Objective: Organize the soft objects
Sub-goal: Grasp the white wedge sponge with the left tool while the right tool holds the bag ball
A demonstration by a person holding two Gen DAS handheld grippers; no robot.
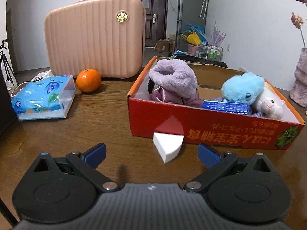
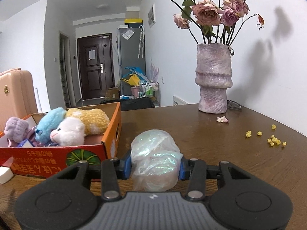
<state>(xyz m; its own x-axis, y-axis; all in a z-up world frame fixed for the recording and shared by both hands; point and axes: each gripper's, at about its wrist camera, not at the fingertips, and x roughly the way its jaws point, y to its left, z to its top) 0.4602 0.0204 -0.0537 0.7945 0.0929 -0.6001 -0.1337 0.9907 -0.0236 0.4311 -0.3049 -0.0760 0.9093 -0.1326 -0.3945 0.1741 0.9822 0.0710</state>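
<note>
The wooden table [image 1: 107, 103] carries everything, its grain dark and glossy. On it stands the red cardboard box [image 1: 211, 126], open-topped and shallow, already holding most of the soft things: a lilac fleece bundle [image 1: 172, 76] over satin cloth, a fluffy blue plush [image 1: 243, 88], a white plush animal [image 1: 270, 105] and a nubbly yellow plush [image 2: 90, 118]. So the sorting looks well advanced, with two pieces left outside.

One is the iridescent mesh puff [image 2: 156, 159], crinkled and translucent, which the right gripper [image 2: 155, 167] squeezes between its blue pads, just right of the box's corner; it has yet to go in. The other is the white wedge sponge [image 1: 167, 148], smooth and matte with a curved edge, lying on the table touching the box's front wall. The left gripper [image 1: 151, 154] hangs just short of it, jaws spread wide and empty, the sponge slightly beyond the fingertips.

A ribbed pink case [image 1: 94, 36], a tissue pack [image 1: 44, 97] and an orange [image 1: 88, 80] sit well apart.
</note>
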